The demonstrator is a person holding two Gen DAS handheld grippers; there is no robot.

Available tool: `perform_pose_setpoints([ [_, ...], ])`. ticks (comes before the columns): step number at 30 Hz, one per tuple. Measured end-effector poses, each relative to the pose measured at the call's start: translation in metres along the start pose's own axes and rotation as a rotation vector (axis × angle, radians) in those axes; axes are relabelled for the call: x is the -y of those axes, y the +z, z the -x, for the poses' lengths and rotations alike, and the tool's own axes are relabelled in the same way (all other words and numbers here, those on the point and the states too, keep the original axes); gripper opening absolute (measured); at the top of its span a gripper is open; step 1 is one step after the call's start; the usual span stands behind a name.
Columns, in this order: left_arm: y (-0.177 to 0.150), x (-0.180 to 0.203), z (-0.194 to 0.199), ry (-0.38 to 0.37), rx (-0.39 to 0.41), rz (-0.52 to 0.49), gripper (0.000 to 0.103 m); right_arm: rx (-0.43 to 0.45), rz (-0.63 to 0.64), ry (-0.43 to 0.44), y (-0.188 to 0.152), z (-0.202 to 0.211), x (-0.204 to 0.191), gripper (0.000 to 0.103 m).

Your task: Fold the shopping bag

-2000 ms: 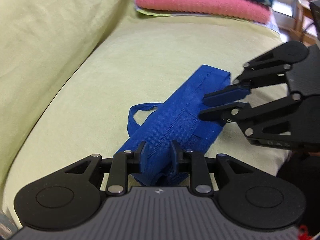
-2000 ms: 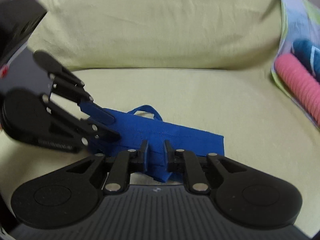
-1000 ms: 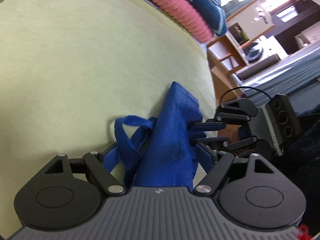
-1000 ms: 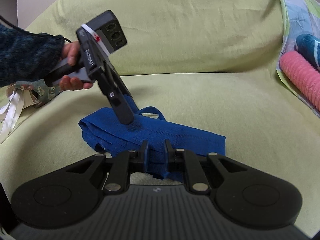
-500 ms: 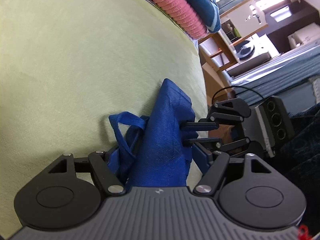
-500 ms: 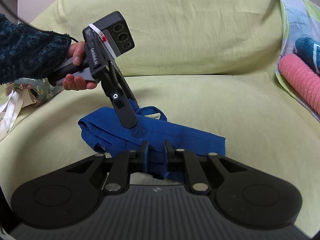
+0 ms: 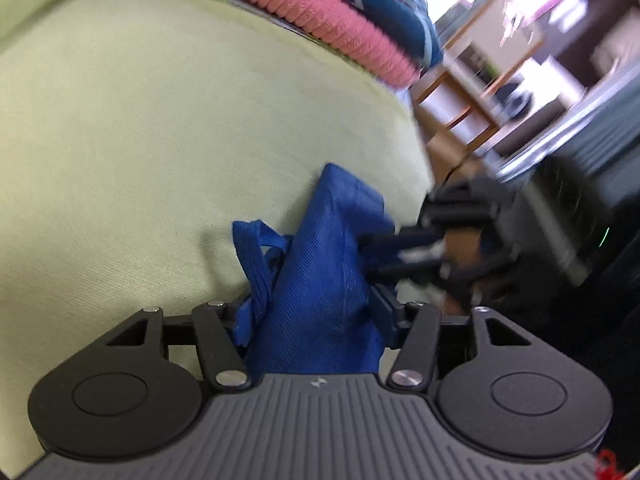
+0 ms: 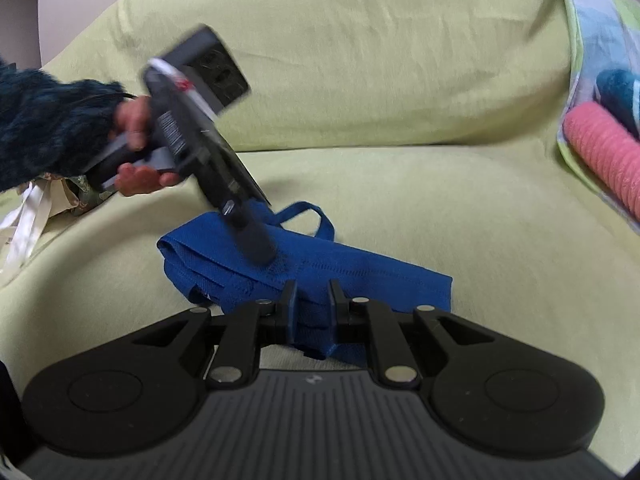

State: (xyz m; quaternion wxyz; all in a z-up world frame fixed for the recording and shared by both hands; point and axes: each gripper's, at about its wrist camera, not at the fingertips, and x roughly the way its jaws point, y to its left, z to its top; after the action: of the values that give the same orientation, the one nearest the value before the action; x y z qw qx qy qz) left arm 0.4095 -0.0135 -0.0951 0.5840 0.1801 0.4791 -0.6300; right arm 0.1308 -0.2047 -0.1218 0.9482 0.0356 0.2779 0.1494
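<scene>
Blue woven fabric fills the space between my left gripper's (image 7: 316, 312) fingers (image 7: 386, 312): the shopping bag (image 8: 304, 268), one of it, folded into a long strip lying on the seat of the green sofa (image 8: 420, 184). On my left side the two fingers stand spread wide, and the bunched end of the bag sits between them, rising towards the camera; I cannot tell whether they press on it or only straddle it. From the right wrist view the left gripper (image 8: 260, 252) comes down at a slant, its tips touching the top of the strip near the middle, blurred. One handle loop (image 8: 308, 216) sticks out of the bag on the far side, lying on the cushion.

Further right, my right gripper (image 8: 311, 304) has its two fingers drawn close together, clamped on the near edge of the bag, a tuck of blue cloth hanging between and below them. From the left wrist view the same gripper (image 7: 372, 256) reaches in from the right against the strip's side, also blurred.

At the far right end of the sofa lies a stack: one pink ribbed towel (image 8: 604, 152) with one dark blue towel (image 8: 618, 84) on it.
</scene>
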Motion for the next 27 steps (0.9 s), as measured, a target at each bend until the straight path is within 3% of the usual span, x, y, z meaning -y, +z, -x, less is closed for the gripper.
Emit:
perform_pose_setpoints([
  [2, -0.004, 0.032, -0.005, 0.141, -0.033, -0.131, 0.060, -0.020, -0.030, 0.017, 0.003, -0.002, 0.006, 0.007],
  [5, -0.008, 0.069, -0.015, 0.293, -0.064, -0.253, 0.060, -0.047, -0.065, 0.023, 0.008, -0.004, 0.012, 0.000],
  [9, -0.010, 0.083, -0.024, 0.377, -0.067, -0.252, 0.061, -0.076, -0.130, 0.019, 0.012, -0.006, 0.016, 0.000],
  [13, -0.007, 0.084, -0.021, 0.385, -0.066, -0.206, 0.061, -0.099, -0.314, 0.044, 0.014, -0.006, 0.030, 0.000],
  [15, -0.007, 0.080, -0.012, 0.370, -0.059, -0.175, 0.059, -0.116, -0.320, 0.041, 0.016, -0.008, 0.030, 0.000],
  [21, -0.014, 0.031, 0.020, 0.116, 0.088, 0.145, 0.063, -0.111, -0.247, 0.020, 0.015, -0.013, 0.026, 0.000],
  [23, -0.019, 0.014, 0.022, 0.063, 0.124, 0.243, 0.062, -0.104, -0.247, 0.020, 0.014, -0.014, 0.028, 0.000],
  [24, -0.021, 0.009, 0.019, 0.067, 0.124, 0.275, 0.057, -0.104, -0.239, 0.019, 0.014, -0.014, 0.028, 0.000],
  [26, -0.025, 0.009, 0.006, 0.142, 0.083, 0.273, 0.049, -0.104, -0.223, 0.016, 0.015, -0.015, 0.027, 0.000],
  [27, -0.028, 0.010, 0.002, 0.165, 0.084, 0.284, 0.049, -0.105, -0.220, 0.018, 0.016, -0.016, 0.027, 0.000],
])
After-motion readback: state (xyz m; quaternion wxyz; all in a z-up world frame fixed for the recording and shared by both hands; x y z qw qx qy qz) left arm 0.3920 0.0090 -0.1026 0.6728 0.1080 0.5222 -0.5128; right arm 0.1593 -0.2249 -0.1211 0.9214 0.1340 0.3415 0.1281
